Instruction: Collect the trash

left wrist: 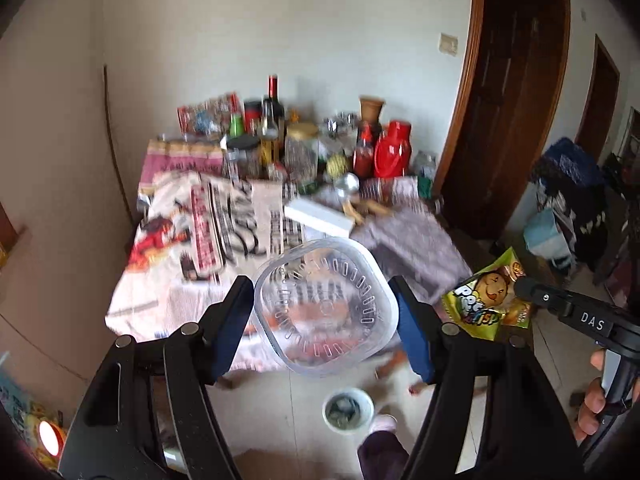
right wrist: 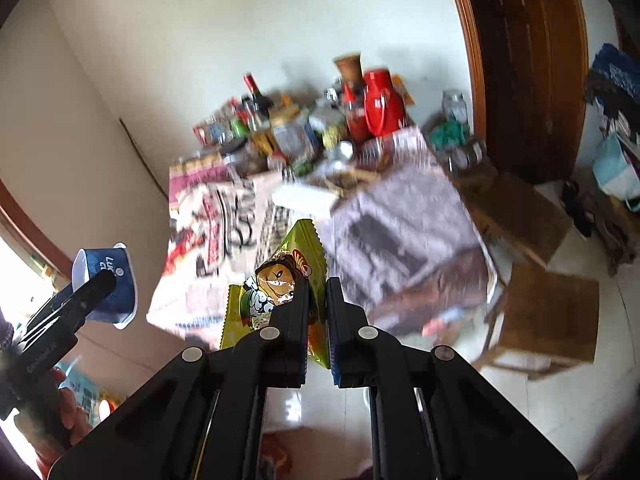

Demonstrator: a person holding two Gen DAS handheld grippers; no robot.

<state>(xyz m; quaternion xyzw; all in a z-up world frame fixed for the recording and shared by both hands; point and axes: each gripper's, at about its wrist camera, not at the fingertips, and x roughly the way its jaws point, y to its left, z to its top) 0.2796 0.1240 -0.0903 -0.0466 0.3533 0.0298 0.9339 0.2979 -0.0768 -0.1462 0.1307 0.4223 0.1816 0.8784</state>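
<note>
My left gripper (left wrist: 325,312) is shut on a clear plastic tub (left wrist: 326,304) and holds it in the air off the table's near end. Seen from the right wrist view, the same tub (right wrist: 108,284) has a blue label and sits in the left gripper (right wrist: 96,284). My right gripper (right wrist: 318,292) is shut on a green snack bag (right wrist: 284,280), held above the floor. The bag (left wrist: 488,300) and right gripper (left wrist: 524,286) also show at the right of the left wrist view.
A table (left wrist: 172,300) covered in newspaper carries a white box (left wrist: 320,216), bottles, jars and a red jug (left wrist: 394,152) at its far end. A small white bin (left wrist: 347,410) stands on the floor below. Cardboard boxes (right wrist: 548,312) lie at right by a wooden door (right wrist: 532,60).
</note>
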